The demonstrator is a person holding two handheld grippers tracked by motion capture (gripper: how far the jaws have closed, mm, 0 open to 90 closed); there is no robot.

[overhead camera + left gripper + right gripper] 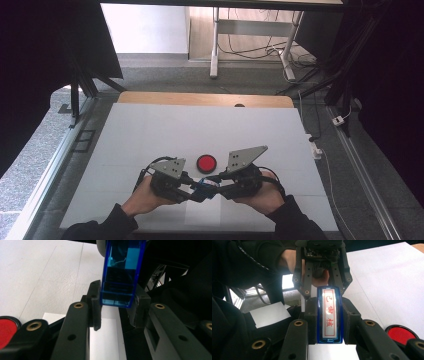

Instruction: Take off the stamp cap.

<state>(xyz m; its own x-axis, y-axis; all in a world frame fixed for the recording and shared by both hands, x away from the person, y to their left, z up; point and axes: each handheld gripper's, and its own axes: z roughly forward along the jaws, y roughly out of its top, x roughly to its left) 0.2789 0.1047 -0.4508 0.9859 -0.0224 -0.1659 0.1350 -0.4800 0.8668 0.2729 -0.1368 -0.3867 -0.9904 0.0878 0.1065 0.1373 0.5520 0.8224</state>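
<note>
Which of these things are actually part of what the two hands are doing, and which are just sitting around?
In use:
- blue stamp, clamped from both ends
- left gripper
- right gripper

Lying about:
- red round pad on the table, apart from the grippers
- white table cover
- white paper slip

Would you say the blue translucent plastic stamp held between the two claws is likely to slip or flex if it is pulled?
The blue translucent plastic stamp looks like a rigid box with straight edges, so it probably won't flex. Its glossy walls may be slippery, though the left claw and right claw pinch it on flat faces. Clear and seemingly hollow, it is likely light.
</note>
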